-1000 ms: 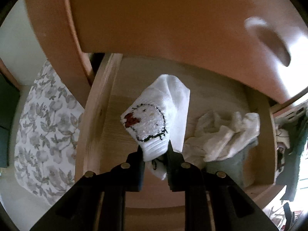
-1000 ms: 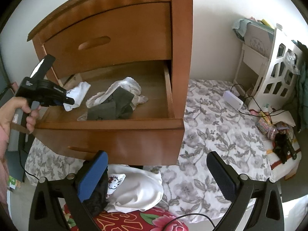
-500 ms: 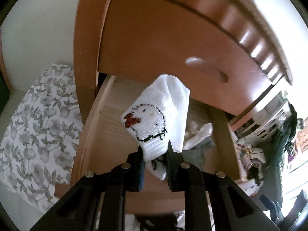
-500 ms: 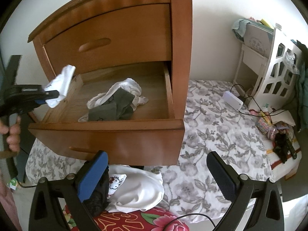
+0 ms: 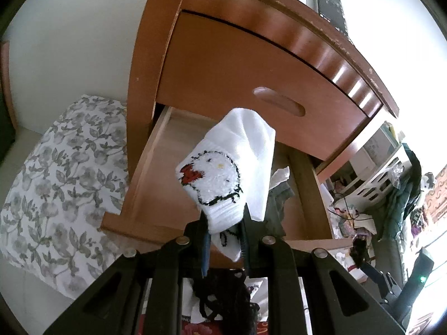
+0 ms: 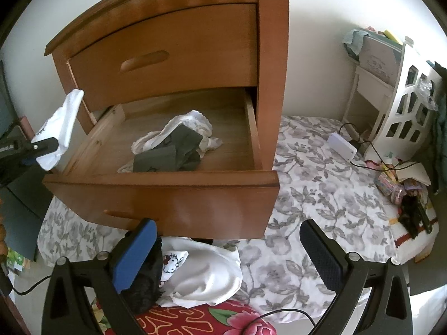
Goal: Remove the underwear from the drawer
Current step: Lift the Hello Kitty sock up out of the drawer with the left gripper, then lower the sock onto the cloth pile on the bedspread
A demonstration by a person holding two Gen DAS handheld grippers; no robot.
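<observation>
Bedroom w/ floral sheet (image 6: 321,195), wooden nightstand (image 6: 268,55), bottom drawer (image 6: 167,192) pulled open w/ white and grey garments (image 6: 173,148) inside, left gripper (image 5: 225,237) clamped on white cartoon-print underwear (image 5: 223,176) held above drawer's left front corner, right gripper (image 6: 227,248) spread wide, empty, right cam only: white and black clothes pile (image 6: 201,273) below drawer.

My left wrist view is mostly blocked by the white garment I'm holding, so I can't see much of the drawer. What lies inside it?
Observer: A heap of white and dark grey clothes lies around the middle of the drawer floor.
Operator: Is my right gripper free?
Observer: Yes. The right gripper is empty, jaws wide open, in front of the drawer front.
Operator: Is my garment outside the drawer?
Observer: The white garment hangs beyond the drawer's side wall, not over its floor.
</observation>
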